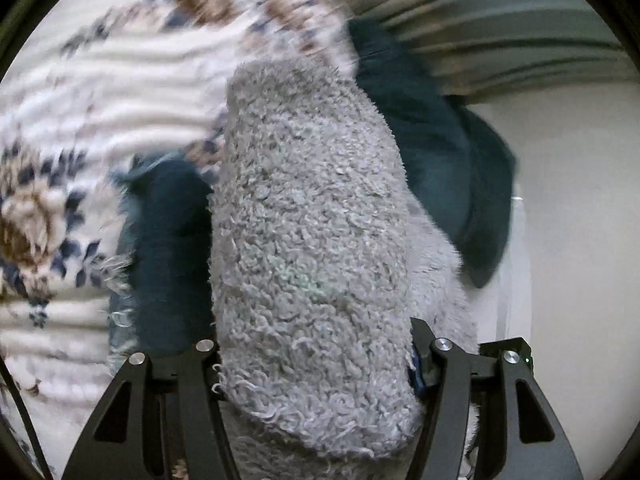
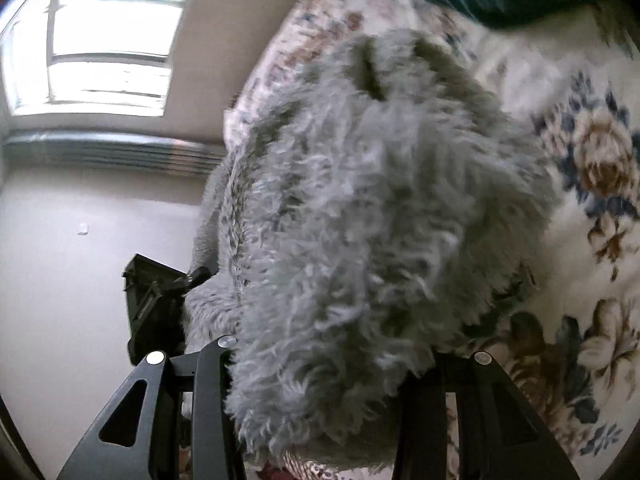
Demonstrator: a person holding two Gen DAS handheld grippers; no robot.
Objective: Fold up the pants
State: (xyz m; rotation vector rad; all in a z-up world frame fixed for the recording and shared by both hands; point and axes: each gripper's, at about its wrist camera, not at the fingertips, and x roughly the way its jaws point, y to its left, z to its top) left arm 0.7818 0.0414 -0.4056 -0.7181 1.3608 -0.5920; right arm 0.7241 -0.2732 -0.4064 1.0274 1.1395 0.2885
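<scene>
Bedspread [image 1: 80, 92]: cream, quilted, printed with blue and brown flowers; blurred in both views. It lies under and behind everything else listed.

Wall [image 2: 80, 240]: pale, plain; beside the bedspread's edge in the right view.

Window [image 2: 108, 44]: bright, barred panes; above the bedspread's far edge, high on the wall.

Radiator [image 2: 112, 156]: ribbed grey strip below the window, ending just beside the bedspread's corner.

Pants [image 1: 312, 220]: grey, shaggy fleece. Lifted above the bedspread as a thick bundle that fills the middle of both views and hangs down toward the bedspread.

Dark cloth [image 1: 432, 140]: teal-black fabric, two patches showing on either side of the pants in the left view; it lies on the bedspread, and a further patch shows at the bedspread's far end in the right view. What it is cannot be told.

Left tool [image 1: 316, 380]: black, two-fingered; pinching a fold of the pants, held above the bedspread. Its body also shows in the right view, off the bedspread's edge, against the wall.

Right tool [image 2: 320, 384]: black, two-fingered; pinching a thick tuft of the pants, held above the bedspread.
</scene>
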